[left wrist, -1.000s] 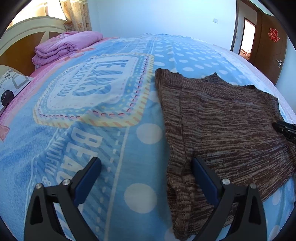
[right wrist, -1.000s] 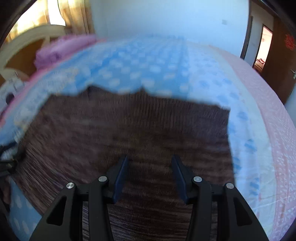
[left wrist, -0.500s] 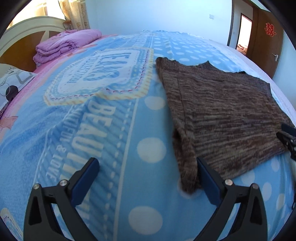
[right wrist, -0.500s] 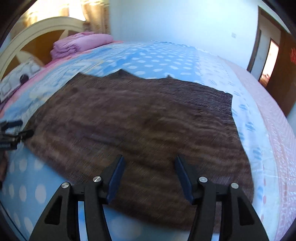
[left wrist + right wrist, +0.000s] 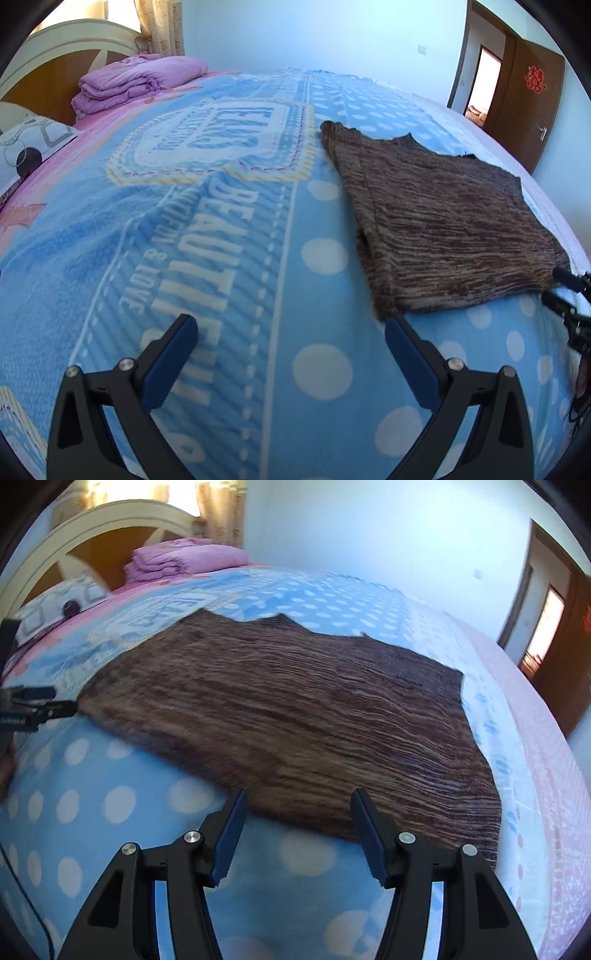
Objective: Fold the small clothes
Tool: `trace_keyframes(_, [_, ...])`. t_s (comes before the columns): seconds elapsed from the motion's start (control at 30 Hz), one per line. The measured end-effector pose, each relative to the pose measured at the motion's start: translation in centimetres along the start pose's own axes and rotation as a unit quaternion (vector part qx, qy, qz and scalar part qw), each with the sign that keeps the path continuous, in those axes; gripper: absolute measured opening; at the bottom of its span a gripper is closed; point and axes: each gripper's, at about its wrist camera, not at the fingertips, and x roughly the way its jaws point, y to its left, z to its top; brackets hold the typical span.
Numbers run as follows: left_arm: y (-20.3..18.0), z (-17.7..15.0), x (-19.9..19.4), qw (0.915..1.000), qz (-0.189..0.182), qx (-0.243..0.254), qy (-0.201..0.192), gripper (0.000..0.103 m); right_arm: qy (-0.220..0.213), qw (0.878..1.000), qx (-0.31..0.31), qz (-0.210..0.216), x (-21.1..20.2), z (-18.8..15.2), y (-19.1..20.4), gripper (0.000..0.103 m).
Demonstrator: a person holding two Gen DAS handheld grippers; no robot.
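Currently left wrist: left gripper [image 5: 291, 325] released, empty; brown knit garment [image 5: 443, 221] flat at 2 o'clock on blue dotted bedspread [image 5: 221, 258], seemingly part-folded.

Right wrist: right gripper [image 5: 297, 805] released, over near hem. Pink quilt [image 5: 188, 559] at 11 o'clock; door [image 5: 576, 650] at 3.

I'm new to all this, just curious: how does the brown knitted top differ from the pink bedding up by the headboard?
The brown knitted top lies spread flat in one layer; the pink bedding is folded into a thick stack. The top is dark and streaky, the bedding plain pink. The top lies near the grippers, the bedding by the headboard. Both rest on the bed.
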Motion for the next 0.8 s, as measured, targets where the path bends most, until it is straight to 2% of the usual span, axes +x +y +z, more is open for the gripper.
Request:
trace_keyframes(0.17, [1.6,1.0,-0.1,0.9996,-0.013,-0.024,0.004,0.103,-0.010,0.998,-0.061,0.017,-0.6,0.8,3.9,0.059])
trace_keyframes(0.3, [2.4,2.7,-0.2,0.9998,-0.008,-0.016,-0.009,0.103,-0.017,0.995,-0.095,0.028,-0.6,1.7,6.6,0.059])
trace_keyframes(0.5, [3.2,6.5,0.2,0.9981,-0.051,-0.019,-0.030,0.103,-0.022,0.993,-0.112,0.039,0.1,3.1,9.8,0.059])
trace_keyframes(0.8, [1.4,10.8,2.5,0.9955,-0.092,0.010,-0.022,0.103,-0.029,0.987,-0.154,0.023,2.0,5.2,14.4,0.059])
